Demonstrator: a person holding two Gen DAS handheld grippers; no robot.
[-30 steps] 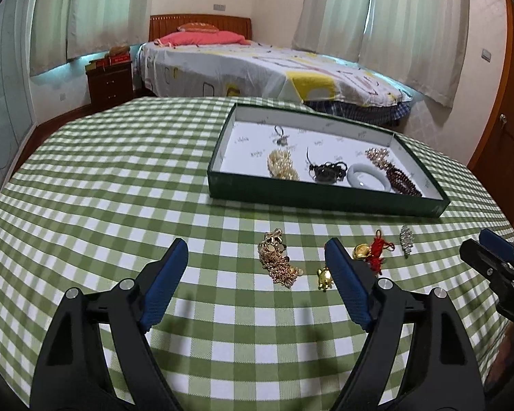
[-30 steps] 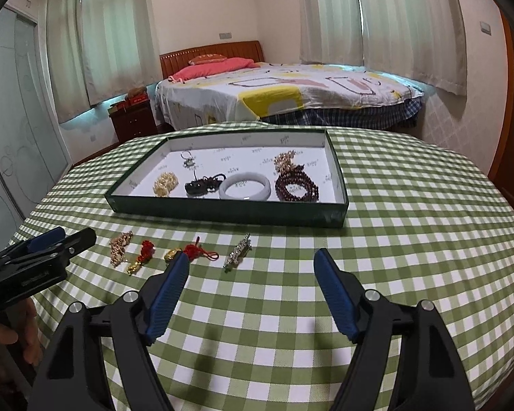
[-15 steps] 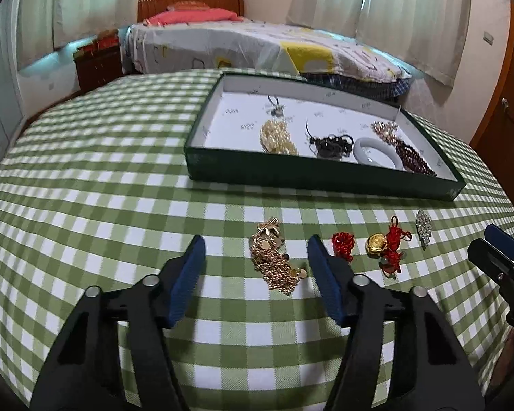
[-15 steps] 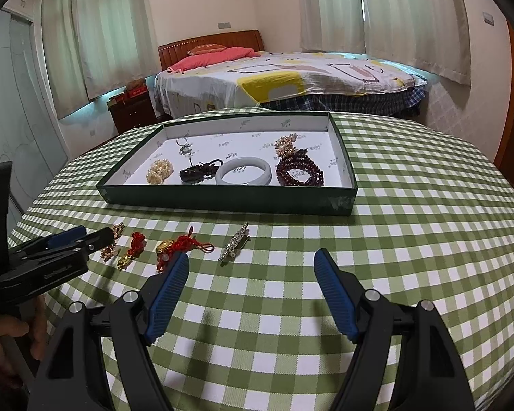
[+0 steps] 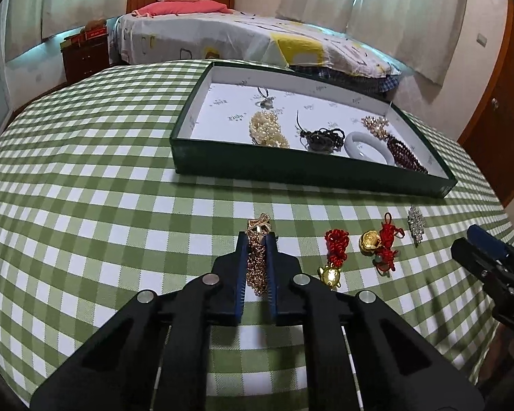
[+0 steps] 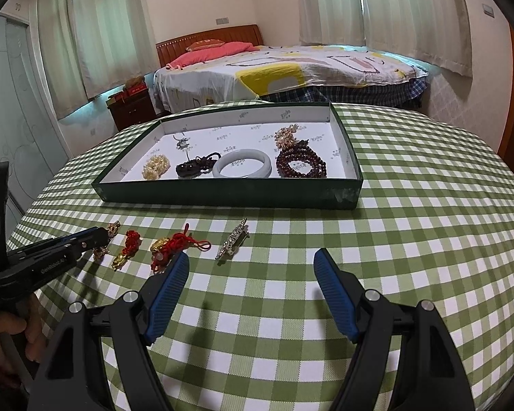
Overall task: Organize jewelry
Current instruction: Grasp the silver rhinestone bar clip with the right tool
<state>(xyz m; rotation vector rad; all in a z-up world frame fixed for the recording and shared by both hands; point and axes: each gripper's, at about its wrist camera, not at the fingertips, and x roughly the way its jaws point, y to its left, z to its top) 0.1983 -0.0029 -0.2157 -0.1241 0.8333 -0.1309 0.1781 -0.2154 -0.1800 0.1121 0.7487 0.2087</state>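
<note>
My left gripper point(image 5: 257, 239) is shut on a gold chain necklace point(image 5: 257, 260) that lies on the green checked tablecloth; it also shows from the side in the right wrist view point(image 6: 97, 236). To its right lie a red knot charm with a gold turtle point(image 5: 335, 250), a gold and red tassel charm point(image 5: 380, 243) and a rhinestone brooch point(image 5: 416, 222). The green tray point(image 5: 308, 171) beyond holds a pearl piece, a dark cord pendant, a white bangle point(image 6: 242, 167) and dark red beads. My right gripper point(image 6: 252, 274) is open and empty, just right of the brooch point(image 6: 233, 243).
The round table's edge falls away close behind both grippers. A bed point(image 6: 291, 68) and a dark nightstand point(image 6: 130, 109) stand beyond the table. A wooden door point(image 5: 497, 120) is at the right.
My left gripper has moved forward and down over the gold chain and its jaws have closed on it. My right gripper has stayed open and nearly still.
</note>
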